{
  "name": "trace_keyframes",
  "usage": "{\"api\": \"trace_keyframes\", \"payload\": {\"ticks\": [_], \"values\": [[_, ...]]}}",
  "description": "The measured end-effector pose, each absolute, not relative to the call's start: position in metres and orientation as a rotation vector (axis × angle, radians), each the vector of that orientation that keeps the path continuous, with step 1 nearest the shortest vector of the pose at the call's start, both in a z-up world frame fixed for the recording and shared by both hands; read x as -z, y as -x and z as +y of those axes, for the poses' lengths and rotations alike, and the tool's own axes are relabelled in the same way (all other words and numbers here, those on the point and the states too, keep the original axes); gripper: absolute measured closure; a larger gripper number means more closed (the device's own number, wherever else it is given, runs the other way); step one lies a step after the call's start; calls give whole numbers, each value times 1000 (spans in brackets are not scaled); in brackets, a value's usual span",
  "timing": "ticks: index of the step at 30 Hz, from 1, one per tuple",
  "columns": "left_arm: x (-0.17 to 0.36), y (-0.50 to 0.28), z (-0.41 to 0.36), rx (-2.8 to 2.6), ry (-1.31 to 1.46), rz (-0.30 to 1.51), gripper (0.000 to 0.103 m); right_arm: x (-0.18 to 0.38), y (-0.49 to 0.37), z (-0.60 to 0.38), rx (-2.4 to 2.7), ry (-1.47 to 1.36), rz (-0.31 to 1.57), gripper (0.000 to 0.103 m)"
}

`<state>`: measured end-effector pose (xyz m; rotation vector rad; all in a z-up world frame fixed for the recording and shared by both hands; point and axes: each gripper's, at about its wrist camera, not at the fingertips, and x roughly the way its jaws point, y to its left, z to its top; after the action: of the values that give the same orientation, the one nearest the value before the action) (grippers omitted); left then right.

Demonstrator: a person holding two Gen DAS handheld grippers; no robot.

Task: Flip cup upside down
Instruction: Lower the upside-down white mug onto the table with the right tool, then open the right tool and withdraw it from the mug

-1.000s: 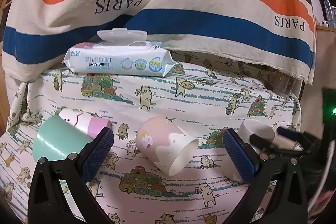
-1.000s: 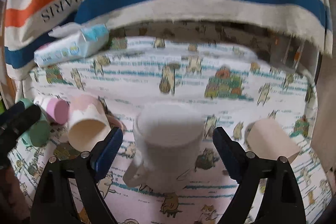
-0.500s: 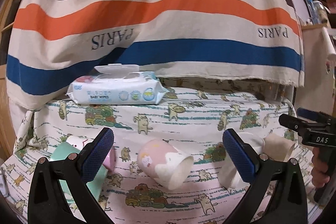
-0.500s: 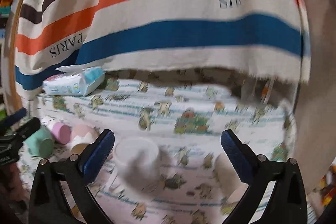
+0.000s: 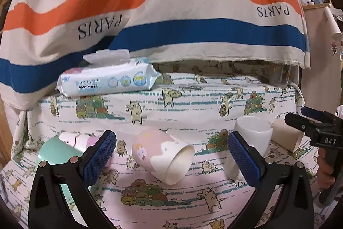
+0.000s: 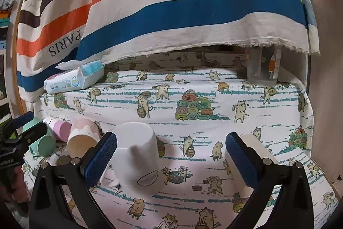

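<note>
A white mug [image 6: 137, 160] stands upside down on the cat-print cloth, just left of centre between my right gripper's open blue pads; it also shows in the left wrist view [image 5: 251, 134]. My right gripper [image 6: 171, 156] is open and empty. A pink and white cup [image 5: 161, 156] lies on its side, mouth toward me, between the open pads of my left gripper [image 5: 171, 158], which is empty. The same cup shows in the right wrist view [image 6: 82, 136].
A mint cup [image 5: 56, 153] and a pink-bottomed cup [image 5: 75, 140] lie at the left. A beige cup [image 5: 287, 135] lies at the right. A baby wipes pack [image 5: 107, 81] sits at the back under a striped cloth [image 5: 171, 14]. A clear container [image 6: 262, 65] stands back right.
My right gripper has drawn back from the white mug, which stands upside down on the cloth. My left gripper pulled back and rose, then came a little closer to the pink cup.
</note>
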<state>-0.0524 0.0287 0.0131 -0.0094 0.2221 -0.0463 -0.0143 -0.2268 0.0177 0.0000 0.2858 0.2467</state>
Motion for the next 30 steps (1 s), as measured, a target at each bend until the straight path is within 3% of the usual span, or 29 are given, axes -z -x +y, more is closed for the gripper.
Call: {"api": "trace_keyframes", "payload": {"ticks": [12,30], "values": [[-2,43,19,57,-11,282,0,-3,5,-221,-232,9,352,1],[-1,40,21,32,-2,299,0,-7,18,-212,-204,69,287,1]]}}
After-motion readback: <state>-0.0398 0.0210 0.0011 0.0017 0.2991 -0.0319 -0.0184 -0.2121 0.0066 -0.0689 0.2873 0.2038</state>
